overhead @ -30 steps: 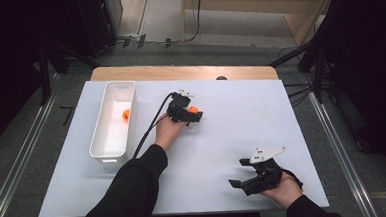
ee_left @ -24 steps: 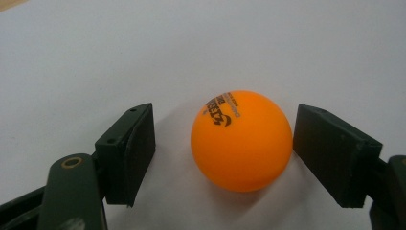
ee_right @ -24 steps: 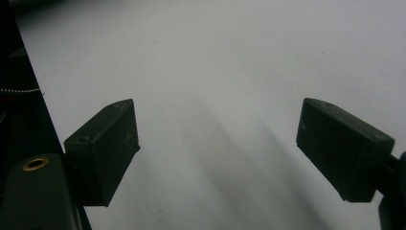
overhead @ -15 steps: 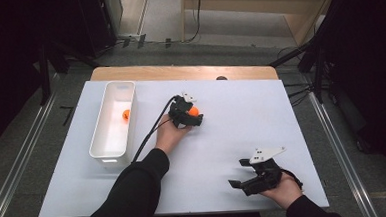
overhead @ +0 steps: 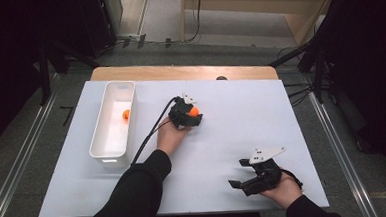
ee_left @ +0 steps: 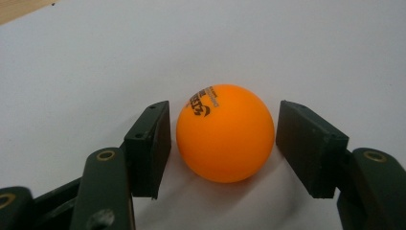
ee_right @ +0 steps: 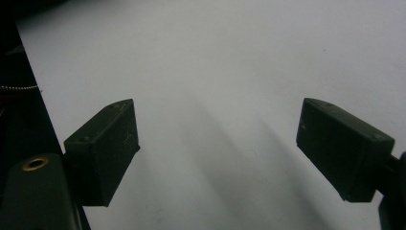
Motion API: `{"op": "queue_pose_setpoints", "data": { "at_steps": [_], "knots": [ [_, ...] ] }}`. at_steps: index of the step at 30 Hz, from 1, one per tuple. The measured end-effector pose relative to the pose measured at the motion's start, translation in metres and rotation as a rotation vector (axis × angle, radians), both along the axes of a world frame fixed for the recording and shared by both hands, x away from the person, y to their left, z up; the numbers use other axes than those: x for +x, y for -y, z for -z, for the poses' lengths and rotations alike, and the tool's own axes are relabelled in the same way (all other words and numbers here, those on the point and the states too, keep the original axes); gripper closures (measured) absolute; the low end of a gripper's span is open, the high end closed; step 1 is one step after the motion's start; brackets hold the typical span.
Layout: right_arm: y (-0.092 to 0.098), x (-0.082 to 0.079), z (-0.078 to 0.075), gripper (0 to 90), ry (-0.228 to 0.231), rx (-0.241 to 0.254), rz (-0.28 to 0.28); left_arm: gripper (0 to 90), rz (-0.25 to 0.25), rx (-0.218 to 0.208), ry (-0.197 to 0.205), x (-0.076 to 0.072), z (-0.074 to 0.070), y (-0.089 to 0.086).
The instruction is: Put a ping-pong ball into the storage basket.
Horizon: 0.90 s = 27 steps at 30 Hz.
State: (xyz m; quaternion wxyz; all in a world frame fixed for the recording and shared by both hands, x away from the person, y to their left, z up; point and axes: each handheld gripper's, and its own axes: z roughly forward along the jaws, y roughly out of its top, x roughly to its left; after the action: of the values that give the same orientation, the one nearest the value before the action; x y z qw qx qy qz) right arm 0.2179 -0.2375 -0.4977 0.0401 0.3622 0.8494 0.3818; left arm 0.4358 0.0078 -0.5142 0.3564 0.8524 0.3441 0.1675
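Right of the white bin (overhead: 114, 151), your left gripper (ee_left: 222, 139) brackets an orange ball (ee_left: 225, 132) on the white table (overhead: 241, 111); its jaws have just been closing, with slim gaps either side, pads not yet pressing. Centre the ball and squeeze evenly, or it could squirt away. Farther right of the bin, your right gripper (overhead: 240, 172) rests wide open, empty. Count: two orange balls, one inside the bin (overhead: 125, 114); one bin.
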Motion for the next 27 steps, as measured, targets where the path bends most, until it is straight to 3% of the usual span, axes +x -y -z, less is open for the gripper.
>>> {"op": "queue_pose_setpoints", "data": {
  "at_steps": [6, 23, 27],
  "knots": [
    [0.001, 0.0, 0.0, 13.1, 0.007, -0.001, -0.001, 50.1, -0.017, -0.013, 0.001, -0.002, 0.0, -0.001],
    [0.001, 0.0, 0.0, 13.1, 0.004, 0.004, -0.001, 50.8, -0.016, -0.014, -0.015, -0.002, -0.005, -0.003],
    [0.002, 0.0, 0.0, 13.1, 0.006, -0.002, -0.002, 50.8, -0.013, -0.04, -0.048, -0.003, -0.012, -0.007]
  ]
}}
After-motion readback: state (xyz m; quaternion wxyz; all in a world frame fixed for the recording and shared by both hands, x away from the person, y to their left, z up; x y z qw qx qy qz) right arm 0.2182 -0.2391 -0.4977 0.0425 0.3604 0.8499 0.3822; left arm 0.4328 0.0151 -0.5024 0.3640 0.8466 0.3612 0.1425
